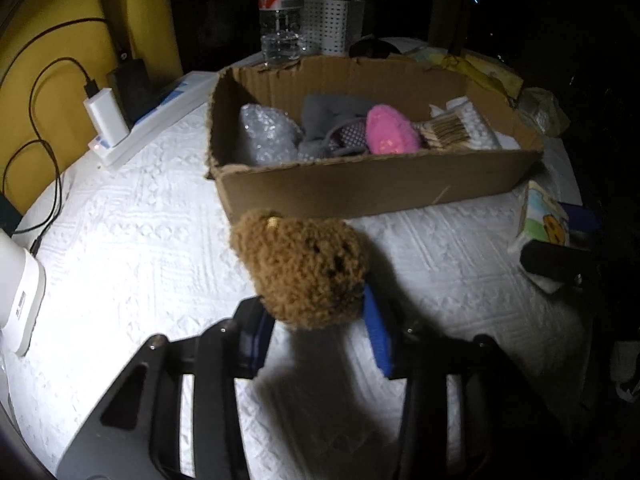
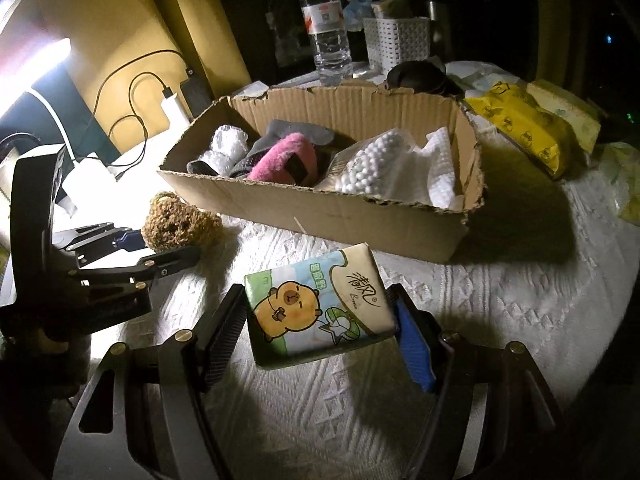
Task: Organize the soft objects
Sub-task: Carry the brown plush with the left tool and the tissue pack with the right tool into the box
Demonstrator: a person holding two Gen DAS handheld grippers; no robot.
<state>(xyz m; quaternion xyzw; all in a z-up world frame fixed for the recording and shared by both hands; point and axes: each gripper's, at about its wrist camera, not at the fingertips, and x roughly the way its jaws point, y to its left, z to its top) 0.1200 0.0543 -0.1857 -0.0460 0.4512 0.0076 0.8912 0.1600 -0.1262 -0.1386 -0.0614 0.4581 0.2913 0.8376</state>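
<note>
My left gripper (image 1: 316,320) is shut on a brown fuzzy toy (image 1: 300,268) and holds it above the white cloth, in front of the cardboard box (image 1: 360,192). The toy (image 2: 180,222) and left gripper (image 2: 164,246) also show in the right wrist view. My right gripper (image 2: 320,328) is shut on a tissue pack (image 2: 316,308) with a cartoon capybara, near the box's front wall (image 2: 320,216). The box holds a pink fuzzy item (image 2: 280,156), grey cloth (image 1: 328,112), bubble wrap (image 1: 268,132), a bag of white balls (image 2: 368,168) and white paper (image 2: 436,168).
A water bottle (image 2: 328,28) and a white basket (image 2: 396,40) stand behind the box. Yellow packs (image 2: 524,128) lie at the right. A charger with cables (image 1: 106,120) and a white power strip (image 1: 160,120) sit at the left, by the yellow wall.
</note>
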